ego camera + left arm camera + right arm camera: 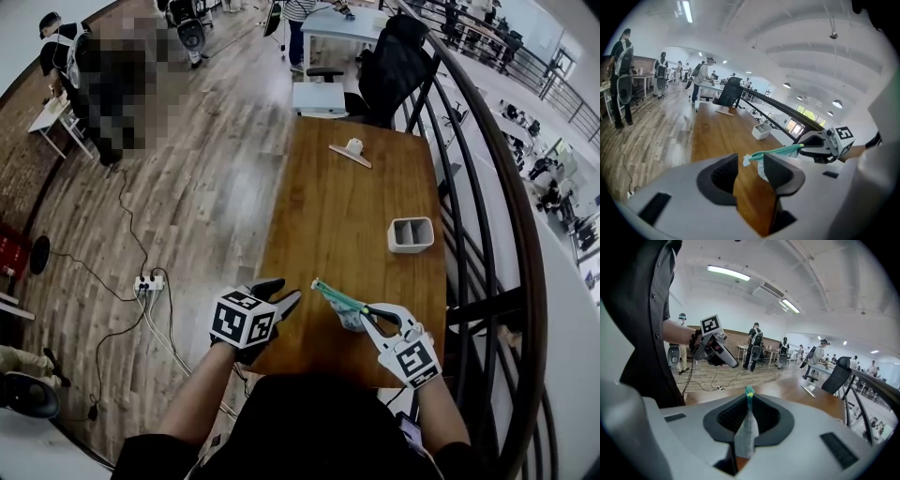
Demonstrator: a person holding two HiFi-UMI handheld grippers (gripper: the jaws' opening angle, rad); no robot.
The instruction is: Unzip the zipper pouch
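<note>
Working at a wooden table (323, 202) beside a black railing (473, 178), over a plank floor (202, 169), I pinch the pouch (345, 302) in my right gripper (367, 314), above the table's near edge. My left gripper (284, 302) is open just beside its free end. A white bin (411, 234) stands farther away.

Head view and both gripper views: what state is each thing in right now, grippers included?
Left gripper: open, pressing on nothing; the pouch's free end is just ahead.
Right gripper: shut on the zipper pouch.
Zipper pouch: gripped at one end, the teal zipper edge stretched toward the left gripper; can't tell whether it is zipped or unzipped.
White bin: upright, both compartments look empty.
</note>
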